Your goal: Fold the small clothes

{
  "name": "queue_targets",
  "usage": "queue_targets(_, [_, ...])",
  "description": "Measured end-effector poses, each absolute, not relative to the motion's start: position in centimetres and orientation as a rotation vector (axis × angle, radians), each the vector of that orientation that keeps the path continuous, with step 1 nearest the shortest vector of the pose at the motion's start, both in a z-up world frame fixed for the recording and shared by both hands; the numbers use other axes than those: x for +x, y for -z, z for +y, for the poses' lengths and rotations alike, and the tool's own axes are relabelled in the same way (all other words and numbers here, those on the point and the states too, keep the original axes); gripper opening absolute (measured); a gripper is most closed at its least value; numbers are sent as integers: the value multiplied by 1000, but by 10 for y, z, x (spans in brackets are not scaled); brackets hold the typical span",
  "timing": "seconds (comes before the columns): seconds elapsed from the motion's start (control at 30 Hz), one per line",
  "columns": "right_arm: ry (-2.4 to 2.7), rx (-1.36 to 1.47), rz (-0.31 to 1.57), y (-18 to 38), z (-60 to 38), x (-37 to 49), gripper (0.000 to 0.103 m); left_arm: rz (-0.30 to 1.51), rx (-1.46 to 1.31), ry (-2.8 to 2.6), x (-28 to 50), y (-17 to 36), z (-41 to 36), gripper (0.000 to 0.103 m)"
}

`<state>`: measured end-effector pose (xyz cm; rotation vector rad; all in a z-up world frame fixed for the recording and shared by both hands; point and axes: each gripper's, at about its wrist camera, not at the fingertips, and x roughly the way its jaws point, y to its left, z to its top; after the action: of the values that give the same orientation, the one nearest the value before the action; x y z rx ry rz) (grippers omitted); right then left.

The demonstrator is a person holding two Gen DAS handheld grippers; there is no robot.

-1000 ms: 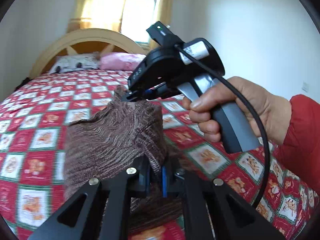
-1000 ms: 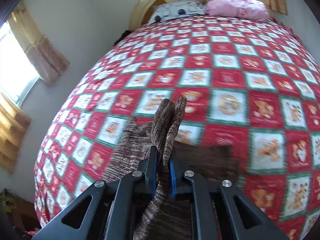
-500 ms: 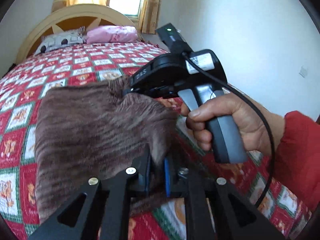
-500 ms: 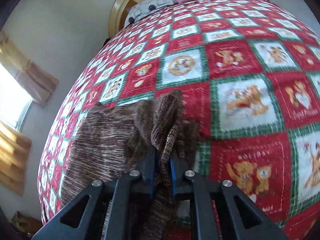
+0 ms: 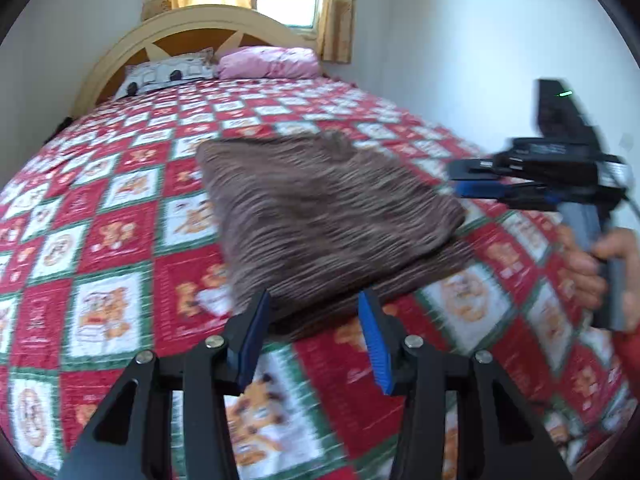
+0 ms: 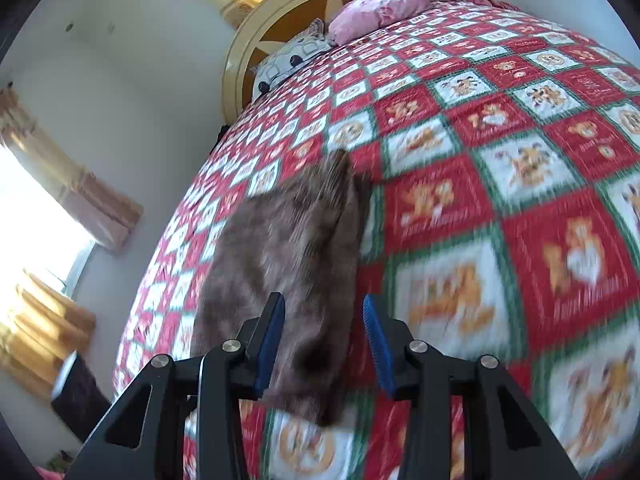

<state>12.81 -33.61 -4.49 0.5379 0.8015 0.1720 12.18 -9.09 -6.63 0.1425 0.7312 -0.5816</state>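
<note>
Bedroom scene from two cameras mounted on handheld grippers, both looking down at a bed (image 5: 120, 208) covered with a red, green and white patchwork quilt (image 6: 500, 200) printed with teddy bears. A brown striped knit garment (image 5: 320, 216) lies folded flat on the quilt, roughly in the middle of the bed's near half, one layer resting on another with the lower layer showing along the near right edge.

In the left wrist view, the left gripper (image 5: 316, 340) is at the bottom of the picture. Its blue-padded fingers (image 5: 252, 340) have just been opening and now stand apart, at the near edge of the garment, with nothing pinched between them. To the right, clear of the garment's right edge, the right gripper (image 5: 472, 180) is held level by a hand (image 5: 600, 272) with a red sleeve (image 5: 628, 352) beneath it; this part is motion-blurred.

In the right wrist view, the right gripper (image 6: 324, 344) also has its blue-padded fingers (image 6: 272, 340) apart, having just been opening. The near end of the garment (image 6: 288, 256) lies beyond and between them, touching neither pad as far as the blur allows.

At the head of the bed are a cream arched headboard (image 5: 192, 24), a patterned pillow (image 5: 168, 74) and a pink pillow (image 5: 268, 62). Yellow curtains (image 5: 336, 12) frame a bright window behind.
</note>
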Motion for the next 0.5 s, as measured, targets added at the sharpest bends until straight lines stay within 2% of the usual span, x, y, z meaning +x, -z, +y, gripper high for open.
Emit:
queue_targets(0.13, [-141, 393, 798, 53, -312, 111, 42, 761, 189, 523, 139, 79, -93, 49])
queue_targets(0.23, [-132, 321, 808, 62, -297, 117, 42, 768, 202, 487, 147, 80, -97, 61])
queue_targets(0.3, [-105, 292, 829, 68, -292, 119, 16, 771, 176, 466, 150, 81, -91, 63])
queue_targets(0.33, [-105, 294, 848, 71, -291, 120, 16, 776, 146, 450, 155, 82, -85, 63])
queue_targets(0.37, [-109, 302, 850, 71, -290, 119, 15, 786, 117, 446, 155, 82, -77, 60])
queue_targets(0.4, [-114, 311, 849, 69, -289, 116, 12, 808, 54, 444, 161, 83, -66, 47])
queue_targets(0.47, [-143, 353, 858, 67, -287, 112, 11, 845, -52, 473, 169, 85, -49, 30])
queue_targets(0.5, [-175, 392, 862, 68, -287, 107, 11, 854, -80, 486, 172, 86, -44, 27])
